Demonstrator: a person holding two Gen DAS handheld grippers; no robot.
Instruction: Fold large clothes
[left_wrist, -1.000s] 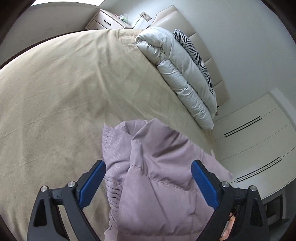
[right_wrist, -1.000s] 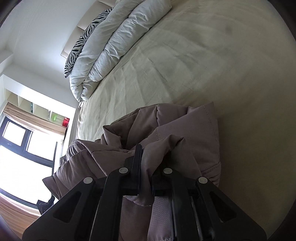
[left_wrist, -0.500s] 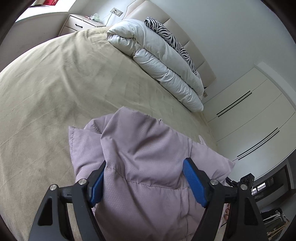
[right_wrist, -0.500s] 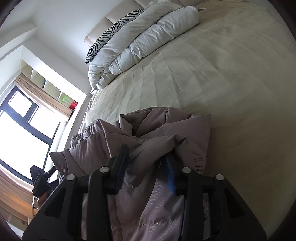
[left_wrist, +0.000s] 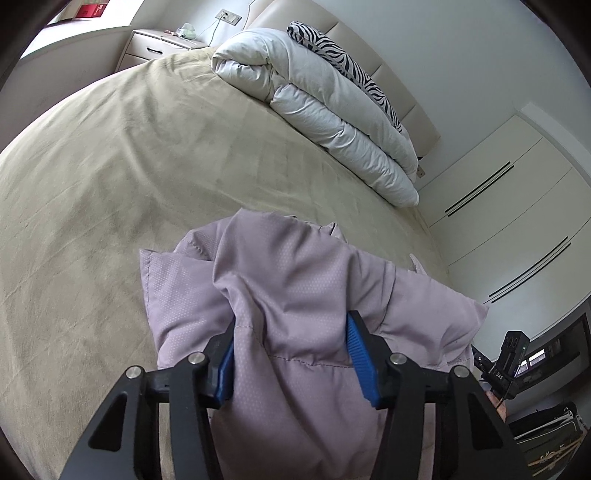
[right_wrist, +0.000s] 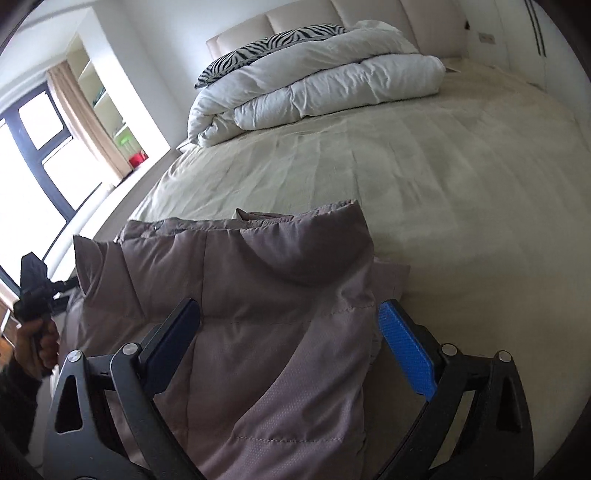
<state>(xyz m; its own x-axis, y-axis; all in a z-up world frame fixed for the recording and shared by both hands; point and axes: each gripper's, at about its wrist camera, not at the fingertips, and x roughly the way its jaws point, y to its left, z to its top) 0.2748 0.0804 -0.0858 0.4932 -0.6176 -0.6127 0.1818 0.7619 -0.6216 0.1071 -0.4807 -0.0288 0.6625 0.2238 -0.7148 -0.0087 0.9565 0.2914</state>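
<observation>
Left gripper (left_wrist: 290, 354) closing on a bunched ridge of the mauve padded jacket (left_wrist: 295, 314), pads touching it; right gripper (right_wrist: 290, 332) opening wide, nothing clamped. Jacket heaped at bed (left_wrist: 129, 166) edge, partly folded; flattening and further folds likely remain.

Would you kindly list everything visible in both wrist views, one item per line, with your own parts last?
padded jacket: one, mauve, bunched at the near edge of the bed
bed cover: one, beige, spread over the bed
duvet: one, white, folded at the head of the bed
zebra pillow: one, black and white, behind the duvet
headboard: one, cream, padded
nightstand: one, cream, beside the bed
wardrobe doors: cream, on the side wall
window: one, dark frame, beige curtain
left claw: one, black with blue pads, closing around a jacket fold
right claw: one, black with blue pads, opening, jacket lying between its fingers
hand: one, holding the left claw's handle
</observation>
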